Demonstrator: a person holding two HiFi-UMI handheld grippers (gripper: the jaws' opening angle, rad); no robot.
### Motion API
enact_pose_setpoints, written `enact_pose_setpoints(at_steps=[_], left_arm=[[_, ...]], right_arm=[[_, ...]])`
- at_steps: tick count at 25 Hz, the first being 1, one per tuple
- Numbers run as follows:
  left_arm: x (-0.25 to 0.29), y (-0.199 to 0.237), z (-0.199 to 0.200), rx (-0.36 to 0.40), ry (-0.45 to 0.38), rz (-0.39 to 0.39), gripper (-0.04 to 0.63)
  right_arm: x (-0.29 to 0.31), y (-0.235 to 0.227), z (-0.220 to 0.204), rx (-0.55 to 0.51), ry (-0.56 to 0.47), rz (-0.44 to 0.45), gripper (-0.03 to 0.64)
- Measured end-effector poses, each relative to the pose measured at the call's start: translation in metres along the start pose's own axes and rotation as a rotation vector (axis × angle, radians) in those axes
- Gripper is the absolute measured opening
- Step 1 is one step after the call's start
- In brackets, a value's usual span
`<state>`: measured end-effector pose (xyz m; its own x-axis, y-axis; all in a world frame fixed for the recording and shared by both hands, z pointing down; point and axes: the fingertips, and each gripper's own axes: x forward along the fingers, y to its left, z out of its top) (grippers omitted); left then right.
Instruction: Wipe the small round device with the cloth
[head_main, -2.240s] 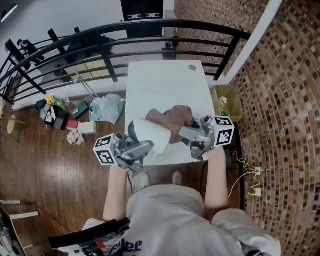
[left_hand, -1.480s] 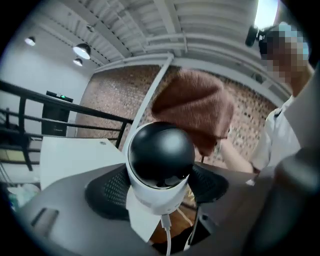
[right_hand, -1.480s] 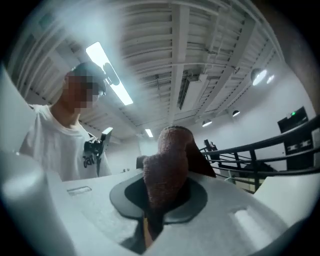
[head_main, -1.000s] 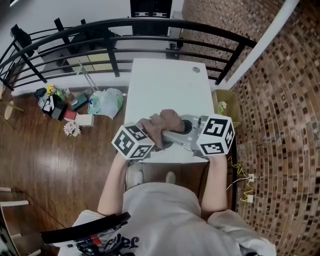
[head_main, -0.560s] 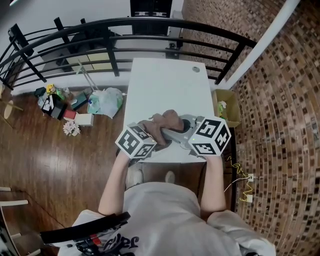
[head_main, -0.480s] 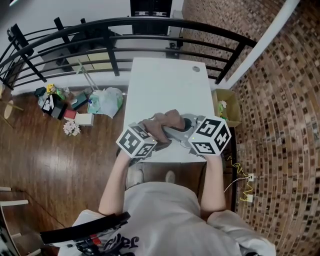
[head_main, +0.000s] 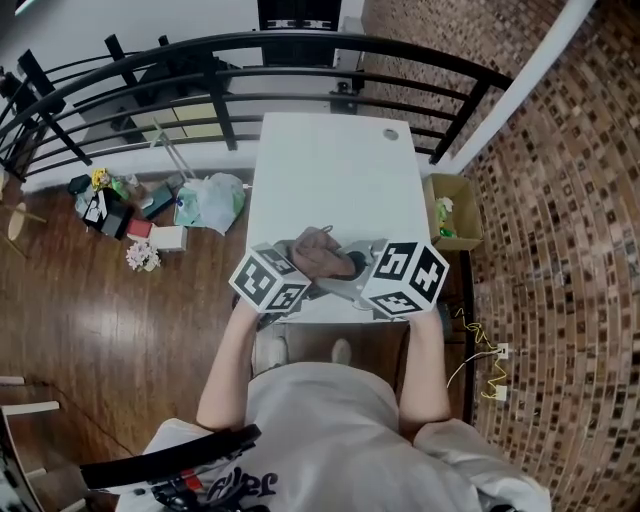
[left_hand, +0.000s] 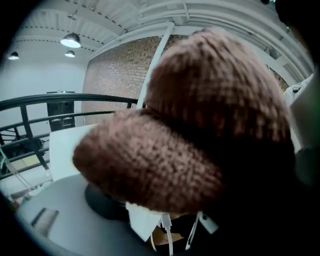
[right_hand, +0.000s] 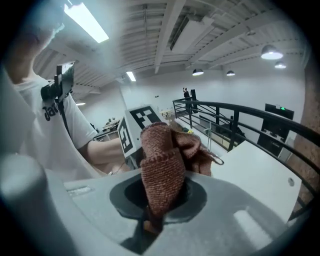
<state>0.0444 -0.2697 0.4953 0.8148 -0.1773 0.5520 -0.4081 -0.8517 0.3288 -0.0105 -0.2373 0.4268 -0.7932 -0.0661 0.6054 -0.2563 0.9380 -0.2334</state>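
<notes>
The small round device (right_hand: 235, 210) is at the 6 o'clock edge of the white table (head_main: 330, 170), directly in front of the person, raised between the two tools rather than set flat. The left gripper view shows cables and floor under its rim. The right gripper (head_main: 362, 276) comes in from 4 o'clock, and the device's grey body fills the bottom of its own view, covering the jaws. I judge that it is clamped on the device, holding it tilted so the dark central recess (right_hand: 192, 197) faces the other tool.

The left gripper (head_main: 302, 262) reaches in from 8 o'clock with the brown knitted cloth (right_hand: 161, 170) bunched in its jaws. The wad fills that gripper's view, so the jaws are partly closed on the fabric. Bunching the cloth this way gives a firm, rounded pad instead of a loose flap. Its lower fold is pushed down into the recess at the device's centre, with the rest rising towards 12 o'clock.

The wiping looks well under way — one tool steadies the device while the other works the hollow, the part a flat pass would miss.
</notes>
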Motion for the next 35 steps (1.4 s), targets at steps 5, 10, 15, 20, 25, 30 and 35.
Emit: enact_pose_setpoints(at_steps=[5, 10, 15, 20, 25, 30, 35], left_arm=[[0.004, -0.001, -0.011, 0.022, 0.031, -0.012, 0.379], [0.006, -0.004, -0.008, 0.027, 0.022, -0.02, 0.379], [-0.006, 0.005, -0.004, 0.006, -0.013, -0.022, 0.379], [-0.01, -0.003, 0.0, 0.033, -0.033, -0.055, 0.379], [0.001, -0.018, 0.006, 0.157, 0.008, -0.048, 0.379], [-0.001, -0.015, 0.007, 0.209, 0.03, -0.002, 0.379], [-0.015, -0.001, 0.008, 0.157, -0.019, 0.006, 0.379]], right_arm=[[0.006, 0.001, -0.011, 0.019, 0.063, 0.026, 0.025], [-0.014, -0.008, -0.043, 0.086, 0.117, 0.079, 0.025], [-0.031, -0.052, -0.052, 0.19, 0.037, -0.086, 0.025], [-0.056, -0.078, -0.013, 0.186, -0.177, -0.246, 0.025], [-0.039, -0.046, 0.032, 0.137, -0.335, -0.062, 0.025], [-0.025, -0.014, 0.031, 0.14, -0.279, 0.124, 0.025], [-0.033, -0.01, -0.006, 0.193, -0.198, 0.218, 0.025]])
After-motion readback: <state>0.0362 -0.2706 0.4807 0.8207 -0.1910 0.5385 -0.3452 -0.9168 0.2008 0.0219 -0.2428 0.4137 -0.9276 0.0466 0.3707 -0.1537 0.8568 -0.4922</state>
